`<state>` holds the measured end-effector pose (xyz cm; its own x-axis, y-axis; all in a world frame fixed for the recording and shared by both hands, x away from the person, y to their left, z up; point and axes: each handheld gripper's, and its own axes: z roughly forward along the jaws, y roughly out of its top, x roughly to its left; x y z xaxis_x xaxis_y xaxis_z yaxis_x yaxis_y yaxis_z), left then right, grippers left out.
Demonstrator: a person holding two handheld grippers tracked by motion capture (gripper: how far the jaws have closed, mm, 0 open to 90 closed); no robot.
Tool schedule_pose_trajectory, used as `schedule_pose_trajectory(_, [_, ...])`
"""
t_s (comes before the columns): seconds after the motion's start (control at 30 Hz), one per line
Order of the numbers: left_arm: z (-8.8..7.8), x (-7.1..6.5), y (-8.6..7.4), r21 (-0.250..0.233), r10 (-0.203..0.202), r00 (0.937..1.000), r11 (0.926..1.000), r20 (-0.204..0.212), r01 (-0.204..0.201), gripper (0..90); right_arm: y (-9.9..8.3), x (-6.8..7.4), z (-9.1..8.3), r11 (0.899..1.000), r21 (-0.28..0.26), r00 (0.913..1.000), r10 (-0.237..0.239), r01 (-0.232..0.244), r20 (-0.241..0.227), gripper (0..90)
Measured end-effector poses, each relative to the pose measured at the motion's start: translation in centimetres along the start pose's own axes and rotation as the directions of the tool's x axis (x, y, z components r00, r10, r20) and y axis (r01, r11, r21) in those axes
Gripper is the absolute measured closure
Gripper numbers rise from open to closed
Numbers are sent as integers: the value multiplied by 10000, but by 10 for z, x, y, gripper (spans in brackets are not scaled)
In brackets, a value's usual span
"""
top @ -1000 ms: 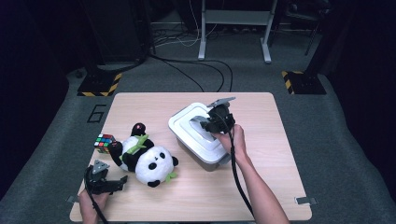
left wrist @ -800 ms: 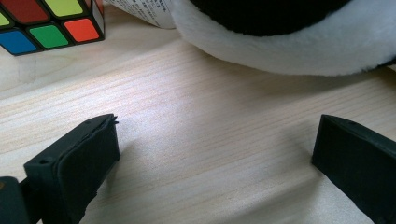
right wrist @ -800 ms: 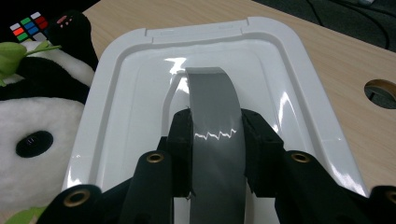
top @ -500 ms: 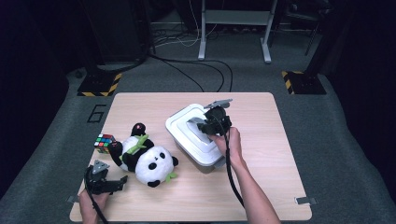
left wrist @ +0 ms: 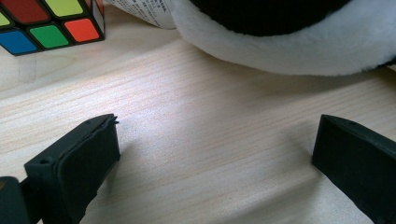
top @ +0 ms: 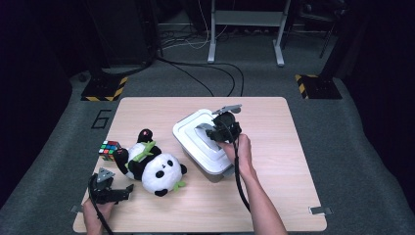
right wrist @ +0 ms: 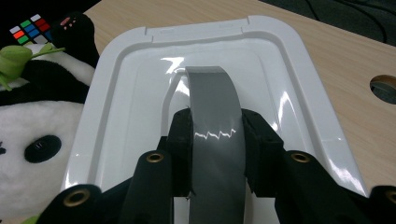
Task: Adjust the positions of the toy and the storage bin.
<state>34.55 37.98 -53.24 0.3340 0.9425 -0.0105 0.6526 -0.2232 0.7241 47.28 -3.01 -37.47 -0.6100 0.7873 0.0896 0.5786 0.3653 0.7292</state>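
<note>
Right gripper (right wrist: 215, 140) pinches the grey handle (right wrist: 215, 116) of the stiff, glossy, likely slippery white lid (right wrist: 140, 93); left gripper (left wrist: 215, 154) jaws spread, idle.

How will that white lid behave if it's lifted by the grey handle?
The white lid looks like glossy moulded plastic, so probably stiff and light. The right gripper is shut on the grey handle, a thin arched strap that may flex. Gripped at its centre, the lid should hang fairly level.
</note>
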Motion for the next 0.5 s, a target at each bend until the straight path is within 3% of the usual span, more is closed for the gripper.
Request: schedule_pose_trajectory(0.5, [0, 0, 0, 21, 99, 9999, 9999, -34, -98, 5, -1, 1, 0, 10000, -53, 10000, -19, 19, 43, 672])
